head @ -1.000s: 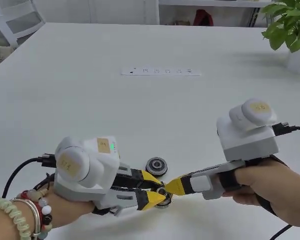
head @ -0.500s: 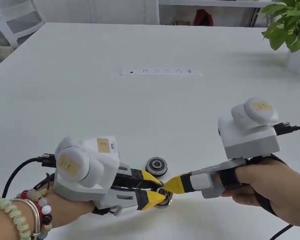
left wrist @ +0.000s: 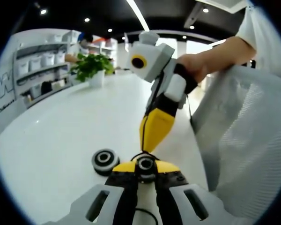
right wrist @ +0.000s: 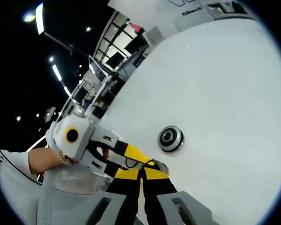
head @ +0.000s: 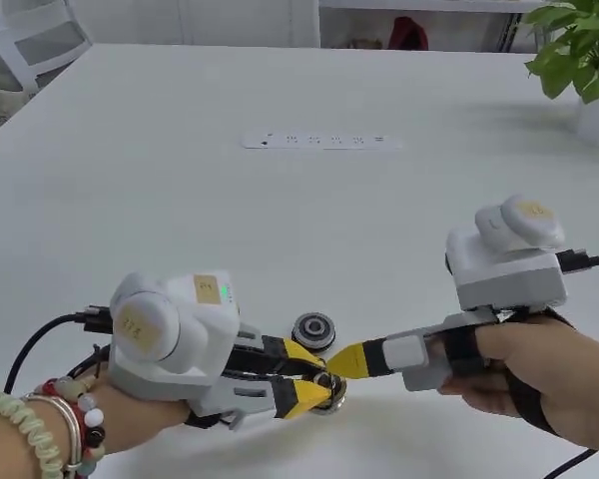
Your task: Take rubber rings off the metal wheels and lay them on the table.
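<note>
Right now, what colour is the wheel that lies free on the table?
Black outer ring, silvery metal centre; the wheel shows best in the right gripper view.

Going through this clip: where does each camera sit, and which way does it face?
Head view: on the person's head, facing forward and down at the table; left hand, right hand, left claw and right claw show.
Left gripper view: on the left claw, facing along its jaws at the held wheel; the right claw and hand show opposite.
Right gripper view: on the right claw, facing toward the left claw and hand.
Shared: all three see the loose wheel.
</note>
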Motion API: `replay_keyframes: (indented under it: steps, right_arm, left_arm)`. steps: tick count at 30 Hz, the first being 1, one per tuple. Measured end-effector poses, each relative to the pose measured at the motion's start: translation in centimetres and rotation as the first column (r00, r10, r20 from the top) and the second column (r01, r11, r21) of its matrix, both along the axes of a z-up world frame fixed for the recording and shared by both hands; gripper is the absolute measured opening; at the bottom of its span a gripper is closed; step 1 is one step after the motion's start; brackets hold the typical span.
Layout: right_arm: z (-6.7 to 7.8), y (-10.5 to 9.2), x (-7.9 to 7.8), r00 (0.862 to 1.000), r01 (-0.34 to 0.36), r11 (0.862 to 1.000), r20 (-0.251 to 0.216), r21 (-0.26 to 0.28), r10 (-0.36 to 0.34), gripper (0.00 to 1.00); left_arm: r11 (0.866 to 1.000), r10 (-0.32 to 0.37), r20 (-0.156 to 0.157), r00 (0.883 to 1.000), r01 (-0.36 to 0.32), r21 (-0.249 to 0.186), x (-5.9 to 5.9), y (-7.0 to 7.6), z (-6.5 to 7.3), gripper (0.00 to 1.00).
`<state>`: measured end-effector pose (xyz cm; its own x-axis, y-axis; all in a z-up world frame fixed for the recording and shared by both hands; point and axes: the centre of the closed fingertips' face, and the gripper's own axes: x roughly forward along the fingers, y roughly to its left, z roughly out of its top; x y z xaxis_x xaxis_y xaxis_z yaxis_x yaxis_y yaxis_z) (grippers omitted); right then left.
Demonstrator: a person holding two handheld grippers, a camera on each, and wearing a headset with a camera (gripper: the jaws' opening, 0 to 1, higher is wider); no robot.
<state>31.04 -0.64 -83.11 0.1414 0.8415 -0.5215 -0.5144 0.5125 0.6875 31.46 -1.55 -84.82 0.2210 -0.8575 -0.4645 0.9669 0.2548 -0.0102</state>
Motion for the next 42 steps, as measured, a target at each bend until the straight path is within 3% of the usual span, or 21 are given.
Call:
replay_keyframes:
  steps: [4, 5, 7, 14, 26, 31, 38, 42]
  right_arm:
    - [-0.1, 0.0, 0.3, 1.0, 0.01, 1.0, 0.014, -0.008, -0.01, 0.0]
    - [-0.7, -0.3, 0.3, 1.0, -0.002, 0.999, 0.026, -0.052, 0.004, 0.0]
    - [-1.1, -0.2, -0.1, 0.999, -0.02, 0.997, 0.024, -0.073, 0.022, 0.0]
    - [-1.3, -0.6, 0.0, 1.0, -0.015, 0.996, 0.026, -0.084, 0.018, 0.0]
    - [-1.1, -0.7, 0.4, 0.999, -0.002, 0.997, 0.033, -0.08, 0.004, 0.0]
    - [-0.8, -0.9, 0.6, 0.999, 0.012, 0.997, 0.037, -0.076, -0.01, 0.0]
    - [-0.3, -1.0, 1.0, 0.998, 0.047, 0.997, 0.038, -0.053, -0.045, 0.0]
    - [-0.2, -1.2, 1.3, 0.997, 0.062, 0.997, 0.044, -0.052, -0.059, 0.0]
  left_arm:
    - [1.0, -0.003, 0.011, 1.0, 0.003, 0.002, -0.1, 0.0, 0.0, 0.14]
    - [1.0, -0.007, 0.02, 1.0, 0.006, 0.008, -0.1, 0.0, 0.0, 0.14]
    - [1.0, -0.009, 0.029, 1.0, 0.009, 0.014, -0.2, 0.0, 0.0, 0.14]
    - [0.999, -0.011, 0.036, 0.999, 0.01, 0.03, -0.2, -0.1, -0.1, 0.14]
    - [0.997, -0.014, 0.004, 1.0, 0.013, 0.079, -0.1, 0.1, 0.2, 0.18]
    - [0.998, -0.005, 0.011, 1.0, 0.004, 0.058, 0.0, 0.2, 1.5, 0.21]
    - [1.0, 0.018, 0.062, 0.998, -0.019, 0.01, 0.5, 0.2, 4.1, 0.25]
    - [1.0, 0.004, 0.081, 0.997, -0.004, -0.004, 0.1, -0.3, 5.1, 0.28]
